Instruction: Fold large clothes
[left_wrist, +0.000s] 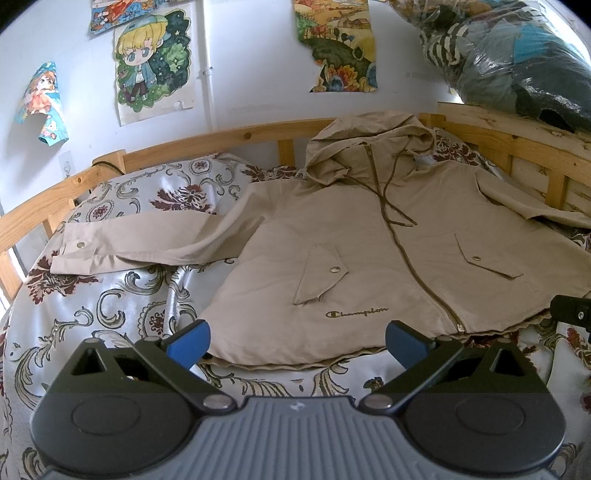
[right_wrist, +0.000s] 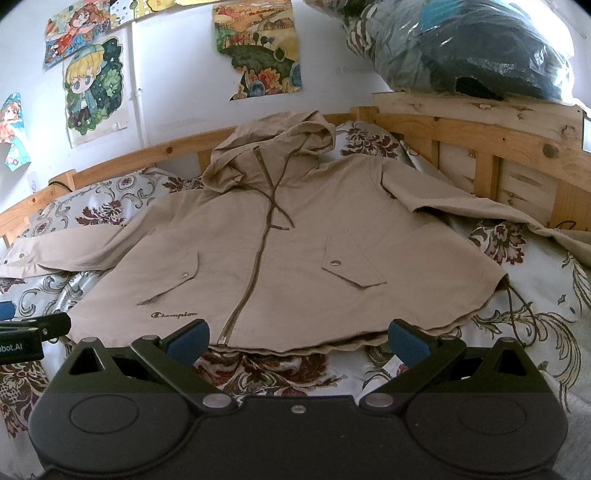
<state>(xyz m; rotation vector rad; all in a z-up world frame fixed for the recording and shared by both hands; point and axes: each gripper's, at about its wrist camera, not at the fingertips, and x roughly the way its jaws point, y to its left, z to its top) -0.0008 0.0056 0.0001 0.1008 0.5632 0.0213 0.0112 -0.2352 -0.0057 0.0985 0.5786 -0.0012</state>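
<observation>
A beige hooded zip jacket (left_wrist: 369, 240) lies flat, front up, on a patterned bedspread (left_wrist: 110, 314), sleeves spread to both sides and hood toward the wall. It also shows in the right wrist view (right_wrist: 295, 251). My left gripper (left_wrist: 297, 341) is open and empty, just short of the jacket's hem near its left half. My right gripper (right_wrist: 297, 339) is open and empty, just short of the hem near its right half. The right gripper's edge shows at the left wrist view's far right (left_wrist: 570, 310).
A wooden bed rail (left_wrist: 221, 140) runs behind the jacket, with a poster-covered wall beyond. A plastic bag of clothes (right_wrist: 461, 48) sits on the wooden headboard (right_wrist: 480, 122) at the right. A pillow (left_wrist: 155, 188) lies at the back left.
</observation>
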